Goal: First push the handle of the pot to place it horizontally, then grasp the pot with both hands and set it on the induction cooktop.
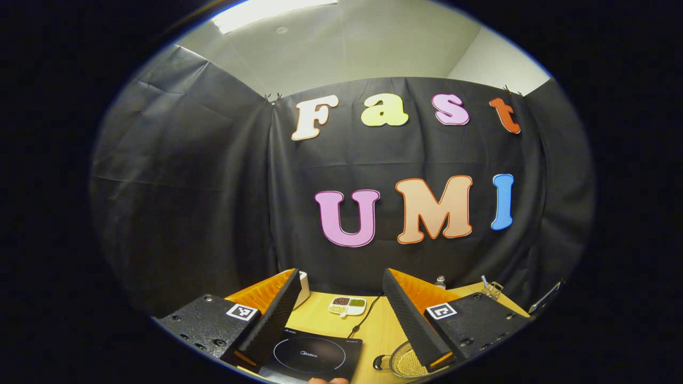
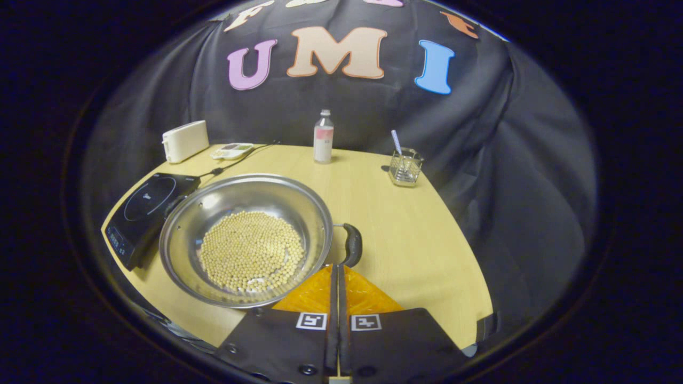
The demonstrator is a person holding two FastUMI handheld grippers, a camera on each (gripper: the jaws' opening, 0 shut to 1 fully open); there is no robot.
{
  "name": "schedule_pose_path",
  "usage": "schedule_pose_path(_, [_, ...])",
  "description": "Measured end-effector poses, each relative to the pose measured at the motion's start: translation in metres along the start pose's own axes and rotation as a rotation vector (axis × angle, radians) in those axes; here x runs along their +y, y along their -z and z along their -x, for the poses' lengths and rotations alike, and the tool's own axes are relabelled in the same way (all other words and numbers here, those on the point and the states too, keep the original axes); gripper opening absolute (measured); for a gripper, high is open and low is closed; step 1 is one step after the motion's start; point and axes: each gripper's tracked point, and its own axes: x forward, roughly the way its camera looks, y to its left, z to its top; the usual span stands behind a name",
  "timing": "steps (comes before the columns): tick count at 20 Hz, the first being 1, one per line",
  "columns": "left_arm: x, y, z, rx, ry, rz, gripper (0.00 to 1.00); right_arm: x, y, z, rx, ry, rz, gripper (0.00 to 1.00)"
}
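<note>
A steel pot (image 2: 181, 234) holding yellow beans (image 2: 251, 250) sits on the wooden table, just right of the black induction cooktop (image 2: 144, 210). Its black right handle (image 2: 352, 244) sticks out from the rim. My right gripper (image 2: 335, 266) is shut with nothing in it, its tips right at the pot's near rim beside that handle; I cannot tell whether they touch. My left gripper (image 1: 340, 272) is held open above the table. Between its fingers lies the cooktop (image 1: 315, 354). The pot (image 1: 403, 362) and a black handle (image 1: 378, 362) peek out beside its right finger.
Along the back of the table stand a white box (image 2: 185, 140), a small divided dish (image 2: 232, 151), a bottle (image 2: 323, 137) and a glass with a straw (image 2: 405, 166). The cooktop's cord (image 2: 235, 162) runs back past the dish. The table's right half is bare wood (image 2: 416, 240).
</note>
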Motion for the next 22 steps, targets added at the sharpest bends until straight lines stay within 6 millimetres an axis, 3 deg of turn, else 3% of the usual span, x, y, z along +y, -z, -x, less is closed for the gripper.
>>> schedule_pose_path(3, [0.000, 0.009, 0.001, 0.014, 0.009, 0.000, 0.99, 0.000, -0.025, 0.011, -0.060, 0.002, -0.020, 0.05])
schedule_pose_path(6, [-0.003, 0.016, -0.001, 0.029, 0.028, 0.003, 0.99, 0.000, -0.050, 0.021, -0.123, -0.002, -0.037, 0.15])
schedule_pose_path(7, [-0.006, 0.022, -0.002, 0.040, 0.038, 0.005, 0.99, -0.001, -0.057, 0.023, -0.137, -0.002, -0.042, 0.24])
schedule_pose_path(8, [-0.011, 0.029, -0.003, 0.053, 0.051, 0.008, 0.99, -0.001, -0.062, 0.027, -0.146, -0.004, -0.050, 0.27])
schedule_pose_path(11, [-0.023, 0.052, -0.005, 0.099, 0.083, 0.013, 0.99, 0.000, -0.075, 0.028, -0.178, -0.009, -0.078, 0.74])
schedule_pose_path(13, [-0.033, 0.076, -0.006, 0.145, 0.109, 0.008, 0.99, -0.004, -0.088, 0.031, -0.205, -0.002, -0.091, 0.95])
schedule_pose_path(15, [-0.046, 0.104, -0.005, 0.211, 0.142, 0.010, 0.99, -0.009, -0.093, 0.033, -0.214, 0.010, -0.093, 0.99])
schedule_pose_path(22, [-0.074, 0.232, 0.012, 0.528, 0.189, 0.027, 1.00, -0.024, -0.095, 0.019, -0.186, 0.036, -0.090, 0.97])
